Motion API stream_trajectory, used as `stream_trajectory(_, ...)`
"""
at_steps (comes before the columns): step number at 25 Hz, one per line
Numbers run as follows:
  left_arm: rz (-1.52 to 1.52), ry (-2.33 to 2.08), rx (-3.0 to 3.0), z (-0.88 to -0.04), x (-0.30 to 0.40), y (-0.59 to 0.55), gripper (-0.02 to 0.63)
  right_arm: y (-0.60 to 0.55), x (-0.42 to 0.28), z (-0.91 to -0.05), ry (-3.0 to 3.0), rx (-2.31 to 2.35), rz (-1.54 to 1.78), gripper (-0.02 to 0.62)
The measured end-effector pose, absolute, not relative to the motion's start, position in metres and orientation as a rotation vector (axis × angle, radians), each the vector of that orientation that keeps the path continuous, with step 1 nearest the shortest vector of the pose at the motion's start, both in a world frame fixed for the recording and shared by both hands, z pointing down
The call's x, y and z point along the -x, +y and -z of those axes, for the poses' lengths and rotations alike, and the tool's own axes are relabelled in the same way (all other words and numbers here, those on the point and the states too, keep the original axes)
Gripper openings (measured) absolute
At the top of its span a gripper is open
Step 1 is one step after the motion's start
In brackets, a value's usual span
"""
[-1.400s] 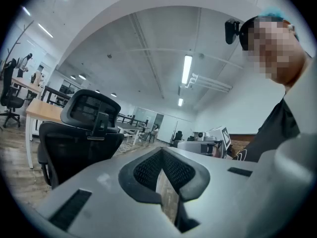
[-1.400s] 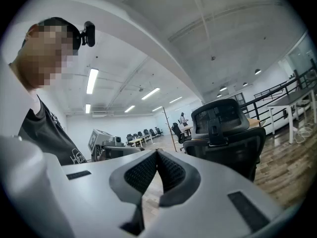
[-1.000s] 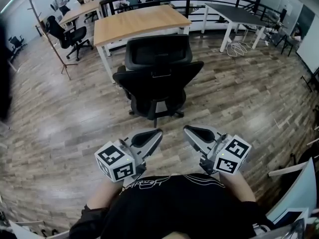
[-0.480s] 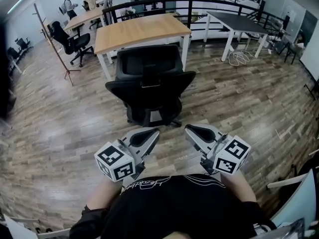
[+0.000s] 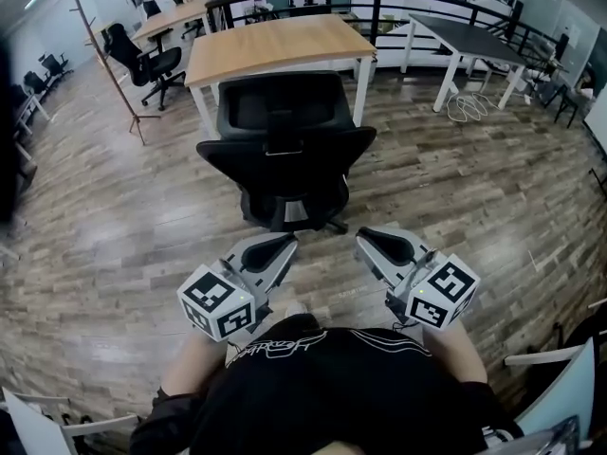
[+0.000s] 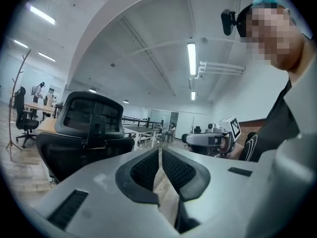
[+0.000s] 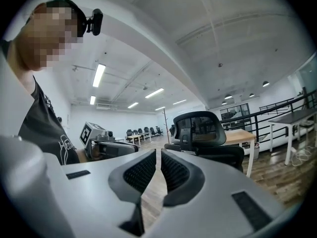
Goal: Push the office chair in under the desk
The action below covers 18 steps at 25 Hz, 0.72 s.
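Black mesh-backed office chair [image 5: 285, 173] stands just short of the wood-topped, white-legged counter [image 5: 275, 45], seemingly untouched. Left claw [image 5: 285, 245] and right claw [image 5: 365, 243] are closed, empty (short of it). Advise pressing both evenly against the backrest [image 5: 285, 112], square-on.

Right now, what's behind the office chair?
The wooden-topped desk stands directly behind the office chair, with its white legs showing at either side. Past it runs a dark railing. The chair's back covers most of the space under the desk.
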<state>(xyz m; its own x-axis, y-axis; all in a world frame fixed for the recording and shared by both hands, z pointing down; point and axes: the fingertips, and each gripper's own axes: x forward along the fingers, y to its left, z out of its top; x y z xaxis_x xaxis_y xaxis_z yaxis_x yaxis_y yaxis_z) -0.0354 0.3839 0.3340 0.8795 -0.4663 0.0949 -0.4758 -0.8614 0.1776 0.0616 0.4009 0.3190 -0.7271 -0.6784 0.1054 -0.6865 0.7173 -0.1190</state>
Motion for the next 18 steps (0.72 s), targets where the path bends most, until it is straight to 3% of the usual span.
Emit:
stream_trajectory(8,-0.194,-0.932,-2.870,-0.353,0.064,0.318,0.012,0.347,-0.078,-0.339,-2.743,-1.203,-0.173,0.043)
stream_trajectory(14,-0.311,-1.039,-2.895,-0.366,0.086,0.259,0.096,0.291,-0.092,-0.348,-2.674,-1.267,-0.147,0.050)
stream_trajectory(18,-0.449,-1.150,-2.920,-0.378,0.107,0.214,0.153,0.252,-0.098,-0.359,-2.648,-1.283,-0.203,0.126)
